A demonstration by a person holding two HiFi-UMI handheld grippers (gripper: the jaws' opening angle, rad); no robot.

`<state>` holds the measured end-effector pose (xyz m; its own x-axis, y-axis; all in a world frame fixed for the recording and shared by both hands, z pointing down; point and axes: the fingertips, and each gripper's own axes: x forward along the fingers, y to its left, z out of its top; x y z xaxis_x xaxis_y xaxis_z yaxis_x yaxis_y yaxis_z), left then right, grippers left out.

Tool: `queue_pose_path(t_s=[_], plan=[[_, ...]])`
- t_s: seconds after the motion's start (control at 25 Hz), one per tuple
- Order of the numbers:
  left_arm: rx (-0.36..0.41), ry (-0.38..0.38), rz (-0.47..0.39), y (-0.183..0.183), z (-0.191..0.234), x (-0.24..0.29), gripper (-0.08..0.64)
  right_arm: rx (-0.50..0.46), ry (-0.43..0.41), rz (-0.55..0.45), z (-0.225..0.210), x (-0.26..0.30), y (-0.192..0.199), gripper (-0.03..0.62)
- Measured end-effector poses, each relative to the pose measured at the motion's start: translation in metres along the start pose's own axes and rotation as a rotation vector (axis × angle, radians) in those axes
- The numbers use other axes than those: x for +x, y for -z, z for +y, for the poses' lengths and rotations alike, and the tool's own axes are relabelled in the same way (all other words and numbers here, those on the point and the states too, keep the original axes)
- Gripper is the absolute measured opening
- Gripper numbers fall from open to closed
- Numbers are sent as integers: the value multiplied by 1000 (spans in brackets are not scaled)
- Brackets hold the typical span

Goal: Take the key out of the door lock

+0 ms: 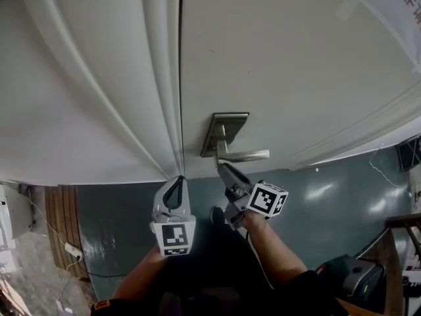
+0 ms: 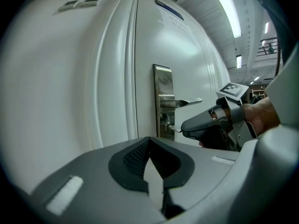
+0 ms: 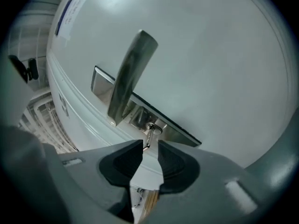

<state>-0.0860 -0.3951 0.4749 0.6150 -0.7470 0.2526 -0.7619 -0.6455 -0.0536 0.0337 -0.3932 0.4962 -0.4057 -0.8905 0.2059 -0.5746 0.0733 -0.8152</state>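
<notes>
A small metal key [image 3: 148, 135] sticks out of the lock in the steel plate [image 3: 177, 129], just under the lever handle [image 3: 131, 78] of the white door [image 1: 296, 64]. My right gripper [image 3: 150, 146] stands at the key with its jaws narrowly apart. The key's outer end reaches just between the tips, close to one pad. From the side, the key [image 2: 172, 128] bridges the plate [image 2: 162, 85] and the right gripper [image 2: 183, 125]. My left gripper [image 1: 179, 178] is shut on nothing, held low by the door's edge seam, left of the lock.
The handle [image 1: 247, 155] juts out right above the right gripper [image 1: 222, 166]. Left of the seam is another white panel [image 1: 79, 97]. On the teal floor lie a black bag [image 1: 348, 275] at the right and a power strip [image 1: 69, 249] at the left.
</notes>
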Motion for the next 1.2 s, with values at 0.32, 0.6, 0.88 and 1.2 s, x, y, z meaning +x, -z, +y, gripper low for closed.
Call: queue_pose_path(t_s=[0.32,0.6,0.88,1.2], plan=[[-14,-41,20,-3,-3,6,18,172,-132,36,7,13,2,78],[-39,-83,34,-5,-2,7,18,260,-221,48,12,20,-2,31],[-44,-101,38,-7,-6,7,18,343,-235,25,10,18,0,17],[-48,-93,40,-6,-10,8,18,409,-233,25,14,4,16,12]])
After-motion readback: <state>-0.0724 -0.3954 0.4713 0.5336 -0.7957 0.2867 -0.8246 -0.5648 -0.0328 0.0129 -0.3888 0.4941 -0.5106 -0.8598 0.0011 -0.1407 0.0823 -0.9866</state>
